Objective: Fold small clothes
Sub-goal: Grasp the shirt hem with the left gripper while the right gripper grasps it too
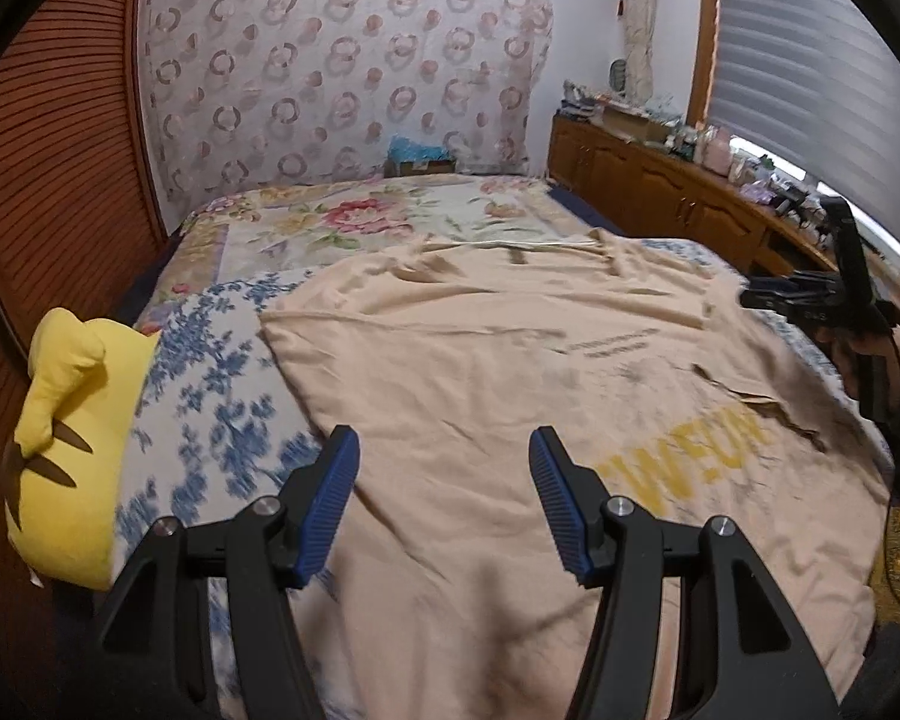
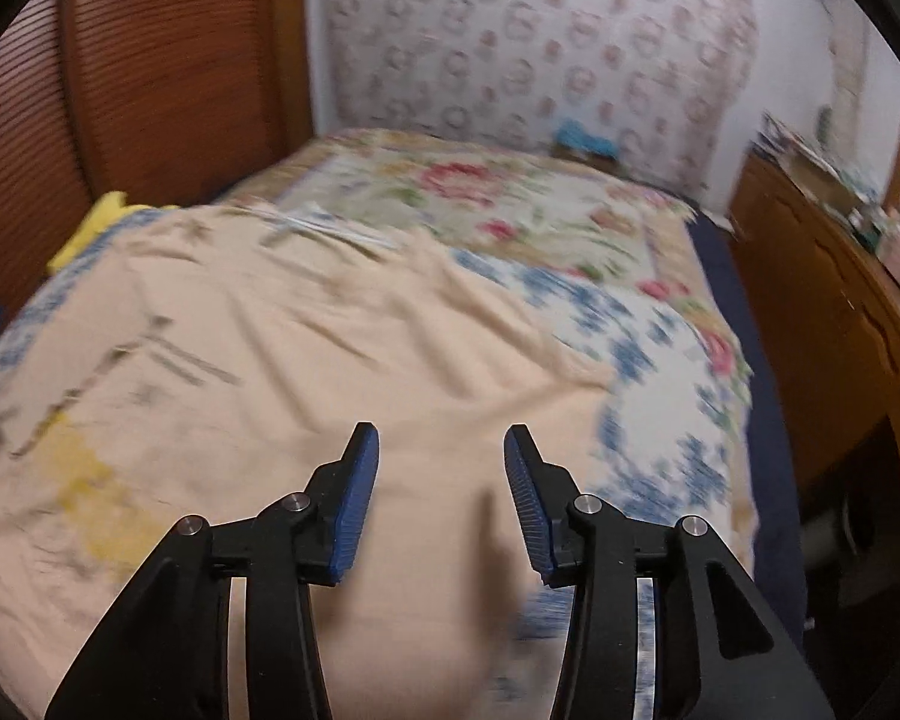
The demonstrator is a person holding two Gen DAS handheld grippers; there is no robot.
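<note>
Blue ribbed pads on the black left gripper [image 1: 444, 450] stand apart with nothing between them, hovering over the near left part of a peach-beige cotton T-shirt [image 1: 510, 360] spread flat on the bed. Its left edge lies just left of the jaws, over a quilt with blue floral print [image 1: 210, 414]. The right gripper [image 2: 441, 450] also has its 2 blue pads apart and empty, above the shirt's right edge, where the same blue print shows beside the jaws. The shirt's long axis seems to run away from both cameras toward the far rose-patterned cover [image 1: 354, 216], and yellow lettering [image 1: 696, 462] sits near the front. Each hand is nearest its own side edge, so a fold would probably start with pinching those edges. The fabric looks thin, soft and lightly creased. A yellow plush toy [image 1: 72, 420] rests at the quilt's left edge.
</note>
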